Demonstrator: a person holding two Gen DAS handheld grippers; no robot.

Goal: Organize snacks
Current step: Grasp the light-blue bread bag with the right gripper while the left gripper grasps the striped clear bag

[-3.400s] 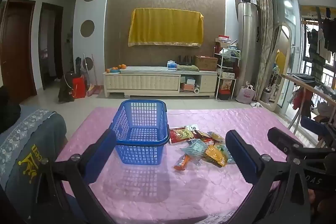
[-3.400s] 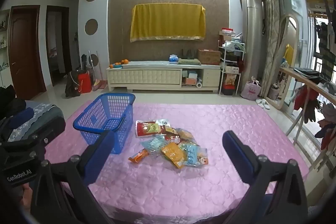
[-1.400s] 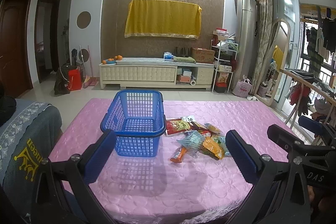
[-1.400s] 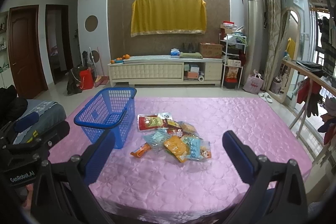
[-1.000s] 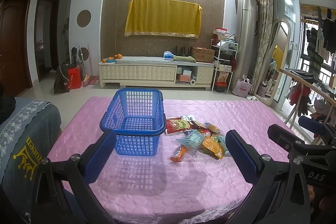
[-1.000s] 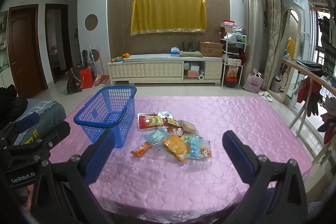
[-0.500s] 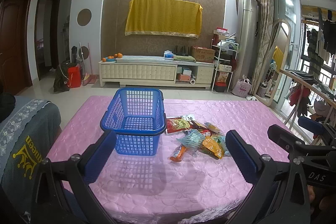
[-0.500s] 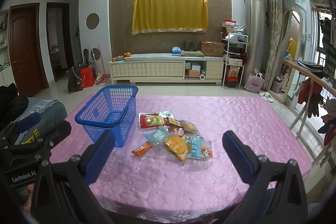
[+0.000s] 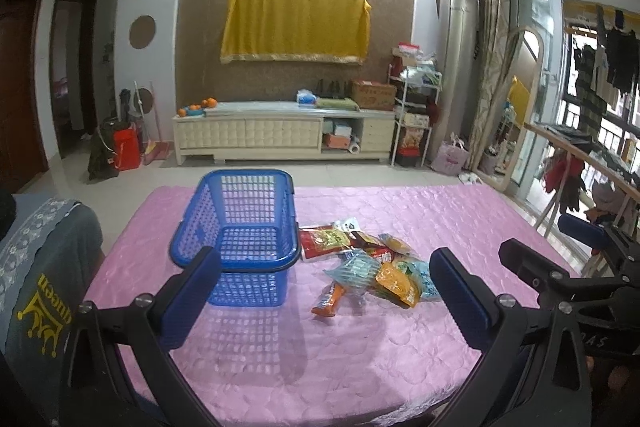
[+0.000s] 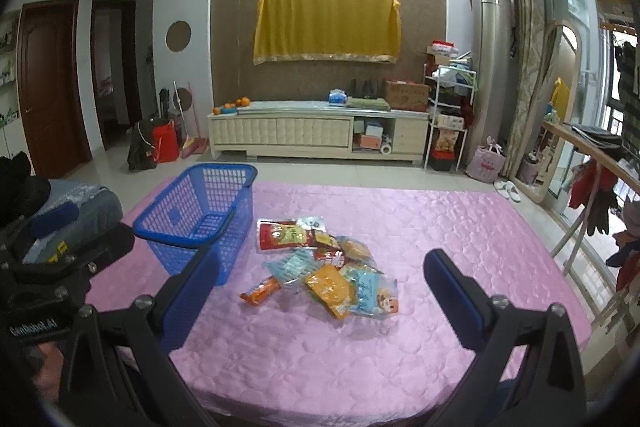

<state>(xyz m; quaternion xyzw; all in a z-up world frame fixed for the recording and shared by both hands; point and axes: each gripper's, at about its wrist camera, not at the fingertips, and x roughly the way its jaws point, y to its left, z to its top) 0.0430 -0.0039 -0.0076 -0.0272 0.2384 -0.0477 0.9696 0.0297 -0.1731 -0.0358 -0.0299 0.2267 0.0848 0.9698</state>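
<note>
You hold both hand-held grippers back from the pink surface (image 10: 400, 347), jaws spread wide and gripping nothing: the left gripper (image 9: 324, 301) faces the basket (image 9: 240, 227), the right gripper (image 10: 320, 295) faces the snacks (image 10: 320, 263). The packets lie heaped at the surface's centre, just beside the basket, which stands empty at their 9 o'clock. That closeness should keep each carry short. The orange stick (image 10: 260, 292) lies loose at the heap's 7 o'clock edge, probably the easiest first pick.
</note>
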